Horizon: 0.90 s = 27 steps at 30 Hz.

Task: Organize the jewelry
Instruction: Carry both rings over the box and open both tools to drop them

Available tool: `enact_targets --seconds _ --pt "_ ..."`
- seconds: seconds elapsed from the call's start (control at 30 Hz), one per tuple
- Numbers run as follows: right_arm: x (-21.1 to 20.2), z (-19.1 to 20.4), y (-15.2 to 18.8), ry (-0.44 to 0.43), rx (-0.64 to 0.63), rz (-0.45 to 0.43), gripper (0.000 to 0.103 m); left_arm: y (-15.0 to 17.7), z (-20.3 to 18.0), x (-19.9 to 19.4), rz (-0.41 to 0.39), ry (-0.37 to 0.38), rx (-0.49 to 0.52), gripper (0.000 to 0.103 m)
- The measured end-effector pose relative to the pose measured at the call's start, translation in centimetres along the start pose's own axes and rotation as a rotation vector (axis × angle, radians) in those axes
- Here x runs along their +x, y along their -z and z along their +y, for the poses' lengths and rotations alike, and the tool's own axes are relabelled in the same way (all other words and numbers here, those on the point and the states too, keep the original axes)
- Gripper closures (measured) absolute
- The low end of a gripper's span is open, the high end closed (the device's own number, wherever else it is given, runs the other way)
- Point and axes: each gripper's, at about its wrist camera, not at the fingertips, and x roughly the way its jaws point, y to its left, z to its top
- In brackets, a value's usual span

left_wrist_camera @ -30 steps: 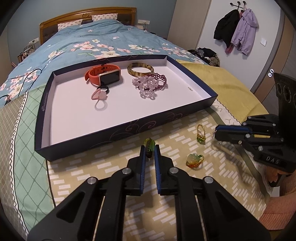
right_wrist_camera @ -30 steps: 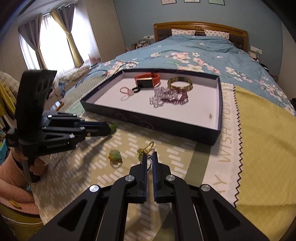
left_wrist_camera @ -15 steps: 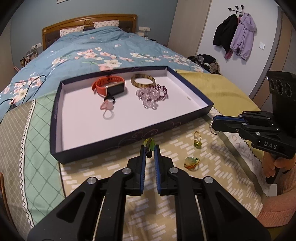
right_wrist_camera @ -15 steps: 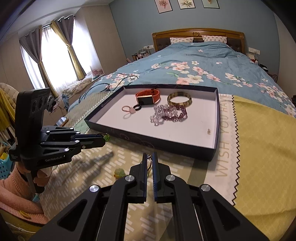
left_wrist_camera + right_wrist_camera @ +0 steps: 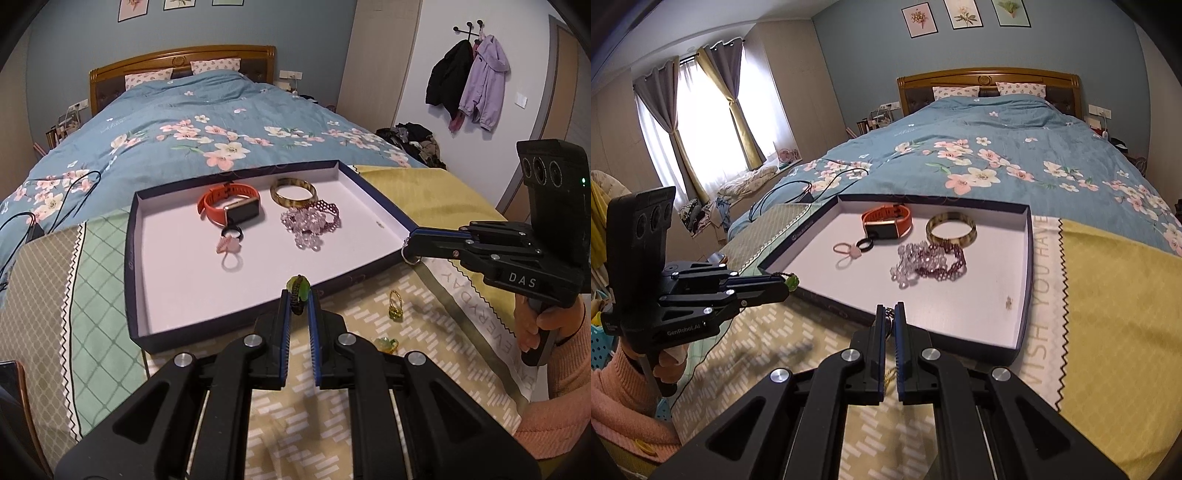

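A dark blue tray (image 5: 229, 325) with a white floor lies on the bed and holds an orange watch (image 5: 229, 206), a bangle (image 5: 293, 192), beaded bracelets (image 5: 310, 225) and a pink ring (image 5: 231, 245). My left gripper (image 5: 298, 295) is shut on a green pendant on a dark cord (image 5: 298, 288), held above the tray's near edge. My right gripper (image 5: 891, 312) is shut on a small metal ring (image 5: 410, 256) with a thin chain, above the tray's near right corner. The left gripper also shows in the right wrist view (image 5: 786, 286).
A gold ring with a green stone (image 5: 394, 306) and a green-orange ring (image 5: 386, 343) lie on the patterned cloth in front of the tray. A black cable (image 5: 44, 206) lies on the blue floral duvet at far left. A tiny item (image 5: 1009, 302) sits in the tray's right part.
Both grippers have risen and moved forward from the cloth to the tray's near edge, each carrying its piece. The two rings stay on the cloth.
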Motion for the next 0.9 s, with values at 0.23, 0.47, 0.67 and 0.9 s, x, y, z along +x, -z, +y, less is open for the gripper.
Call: enact_targets --seconds 0.23,0.47,0.67,0.9 --pt "0.6 -0.2 -1.1 0.003 -0.007 -0.009 0.100 -0.6 0.4 0.1 -0.009 -0.015 -0.002 0.094" --pt "1.6 -0.7 -1.8 0.001 0.006 -0.002 0.100 -1.2 1.0 0.7 -0.008 -0.037 0.001 0.094" --pt "2.7 -1.1 -2.4 0.015 0.006 0.005 0.100 -1.5 1.5 1.4 0.002 -0.058 0.004 0.094" --pt "4.3 -2.0 -2.9 0.016 0.037 0.028 0.100 -2.3 2.3 2.8 0.018 -0.085 0.002 0.094"
